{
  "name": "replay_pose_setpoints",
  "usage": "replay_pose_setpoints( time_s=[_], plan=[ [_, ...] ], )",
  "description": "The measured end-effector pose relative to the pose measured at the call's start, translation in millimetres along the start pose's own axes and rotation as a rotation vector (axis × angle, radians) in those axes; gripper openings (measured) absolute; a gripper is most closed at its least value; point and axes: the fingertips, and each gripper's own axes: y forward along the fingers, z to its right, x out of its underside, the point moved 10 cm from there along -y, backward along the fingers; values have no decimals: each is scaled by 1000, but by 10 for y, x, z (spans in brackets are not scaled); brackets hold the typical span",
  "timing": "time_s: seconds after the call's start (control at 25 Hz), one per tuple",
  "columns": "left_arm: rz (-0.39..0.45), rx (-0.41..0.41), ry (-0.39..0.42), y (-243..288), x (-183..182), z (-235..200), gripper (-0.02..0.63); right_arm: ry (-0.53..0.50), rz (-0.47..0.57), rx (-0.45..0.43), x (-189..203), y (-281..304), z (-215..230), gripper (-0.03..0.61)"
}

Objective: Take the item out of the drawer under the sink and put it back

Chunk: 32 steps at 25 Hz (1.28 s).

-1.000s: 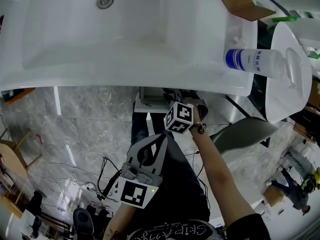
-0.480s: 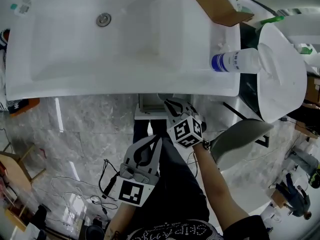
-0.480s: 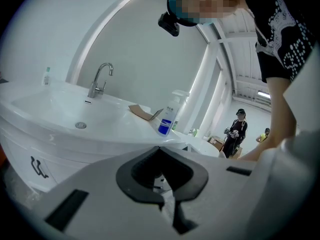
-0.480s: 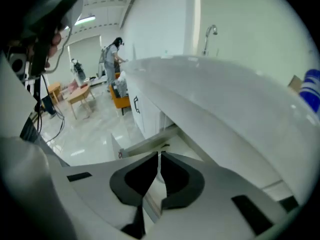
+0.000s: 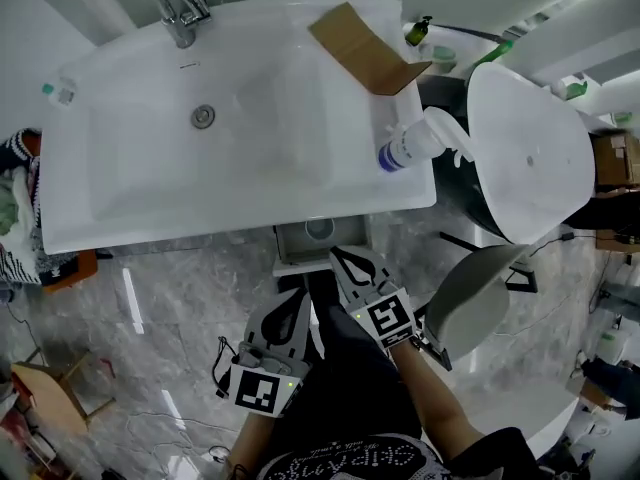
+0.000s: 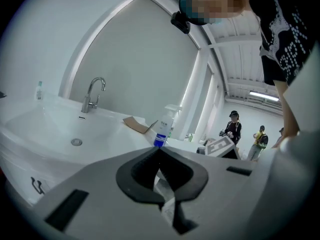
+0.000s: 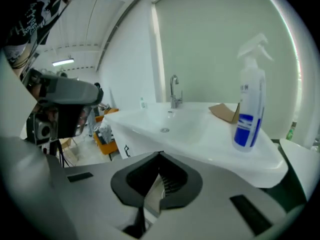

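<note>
Nearest, the left gripper [image 6: 159, 150] and the right gripper [image 7: 160, 155] are seen closed with nothing between the jaws; the right's have just been closing. Beyond them, only the head view shows the open drawer [image 5: 290, 242] under the sink [image 5: 250, 223], with a round item [image 5: 319, 230] lying inside. Distant bystanders [image 6: 233, 129] are shown only in the left gripper view.
</note>
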Motion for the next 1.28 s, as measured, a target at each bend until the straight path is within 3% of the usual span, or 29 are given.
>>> replay_pose_setpoints(
  time_s=[0.24,0.64,0.76,0.96,1.16,1.28],
  plan=[
    [97,74,87,-143,-358,72,0,33,167,66,-499,-478,-89,17],
    [146,153,176,-356,-775,239,0,16,397,123,-1040,-1050,-384,18],
    [201,159,157,-407,-892,308,0,17,426,138,-1095,-1174,-503,18],
    [219,168,174,-557,-929,361,1,16,442,167,-1077,-1331,-674,18],
    [204,165,218,-676,-902,428,0,36,443,197,-1043,-1439,-823,18],
    [171,220,277,-633,-866,514,0,41,442,209,-1064,-1483,-845,18]
  ],
)
